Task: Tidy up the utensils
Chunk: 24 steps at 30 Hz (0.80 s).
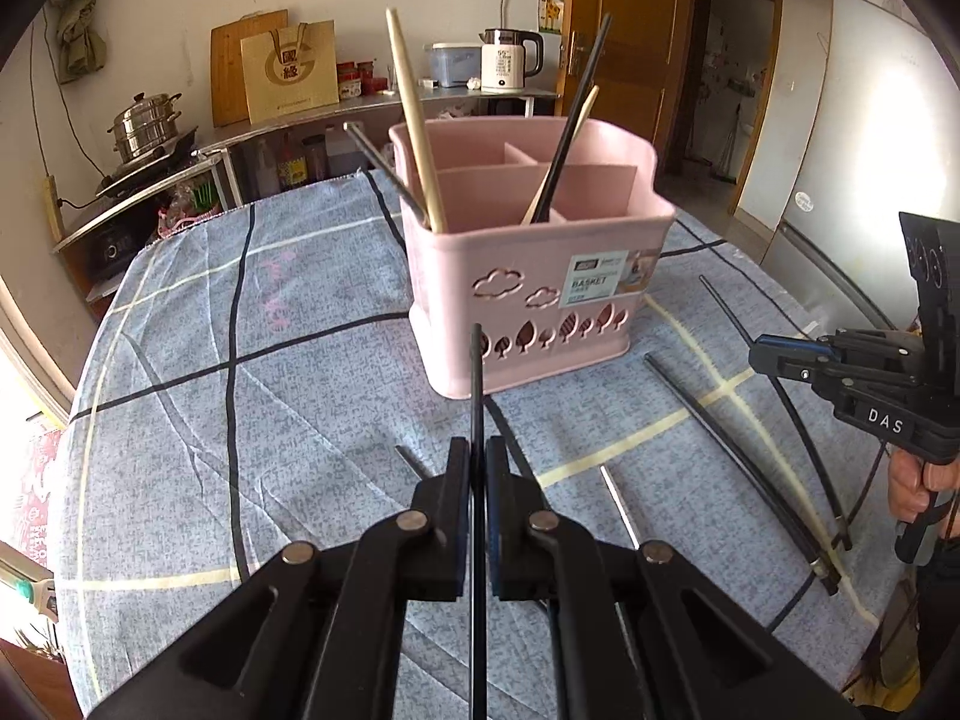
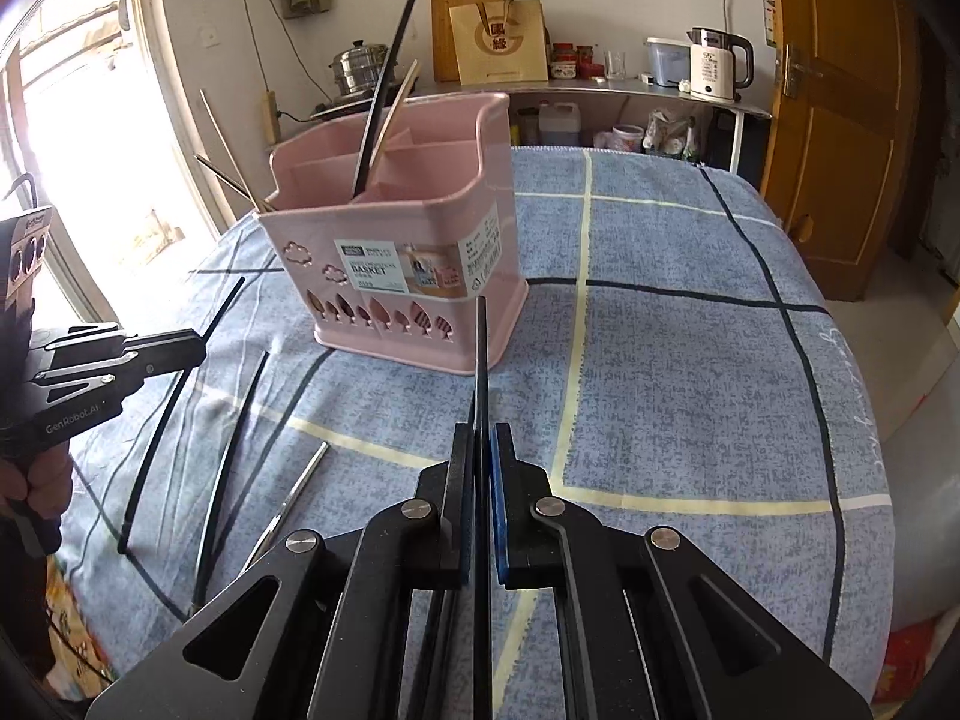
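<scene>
Grippers before the pink basket [image 1: 534, 276]: left gripper [image 1: 477, 480] and right gripper [image 2: 483, 468] each clenched on one black chopstick [image 1: 477, 384], tips short of the rim; judged best lifted clear, then lowered upright beside the chopsticks already standing inside

A pink divided basket [image 1: 528, 276] stands upright holding black and wooden chopsticks [image 1: 414, 114], with more black chopsticks [image 1: 732, 450] loose beside it.
</scene>
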Tool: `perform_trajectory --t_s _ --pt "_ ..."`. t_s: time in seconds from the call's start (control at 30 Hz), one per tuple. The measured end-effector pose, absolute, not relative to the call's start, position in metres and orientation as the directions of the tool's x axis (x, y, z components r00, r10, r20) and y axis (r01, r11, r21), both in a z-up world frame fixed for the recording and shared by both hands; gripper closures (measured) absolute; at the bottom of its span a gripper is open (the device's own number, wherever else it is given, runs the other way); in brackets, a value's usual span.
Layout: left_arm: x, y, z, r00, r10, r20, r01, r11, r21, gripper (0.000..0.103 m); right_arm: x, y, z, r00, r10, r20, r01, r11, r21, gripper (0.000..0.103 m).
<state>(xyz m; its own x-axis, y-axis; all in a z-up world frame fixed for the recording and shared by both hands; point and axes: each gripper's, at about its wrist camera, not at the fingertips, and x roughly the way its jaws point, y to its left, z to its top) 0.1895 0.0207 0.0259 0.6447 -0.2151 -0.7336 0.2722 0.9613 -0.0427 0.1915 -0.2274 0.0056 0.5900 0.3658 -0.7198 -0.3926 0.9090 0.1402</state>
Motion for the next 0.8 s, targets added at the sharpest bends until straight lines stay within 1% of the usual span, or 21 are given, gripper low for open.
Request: perform_trajectory --t_s 0.23,0.53,0.67,0.8 --pt "0.172 0.023 0.065 0.698 -0.258 -0.668 0.29 0.955 -0.066 0.098 0.178 -0.232 0.039 0.641 0.411 -0.649 -0.406 0.898 0.168 0.098" --pt "0.158 0.026 0.111 0.755 -0.296 -0.586 0.312 0.947 -0.077 0.098 0.162 -0.236 0.084 0.708 0.44 -0.553 -0.425 0.89 0.164 0.098" --pt "0.156 0.025 0.123 0.768 -0.301 -0.565 0.314 0.946 -0.076 0.098 0.159 -0.238 0.098 0.727 0.446 -0.522 -0.431 0.888 0.159 0.098" --pt "0.158 0.023 0.127 0.767 -0.31 -0.562 0.318 0.944 -0.086 0.098 0.157 -0.237 0.104 0.735 0.45 -0.508 -0.437 0.886 0.154 0.098"
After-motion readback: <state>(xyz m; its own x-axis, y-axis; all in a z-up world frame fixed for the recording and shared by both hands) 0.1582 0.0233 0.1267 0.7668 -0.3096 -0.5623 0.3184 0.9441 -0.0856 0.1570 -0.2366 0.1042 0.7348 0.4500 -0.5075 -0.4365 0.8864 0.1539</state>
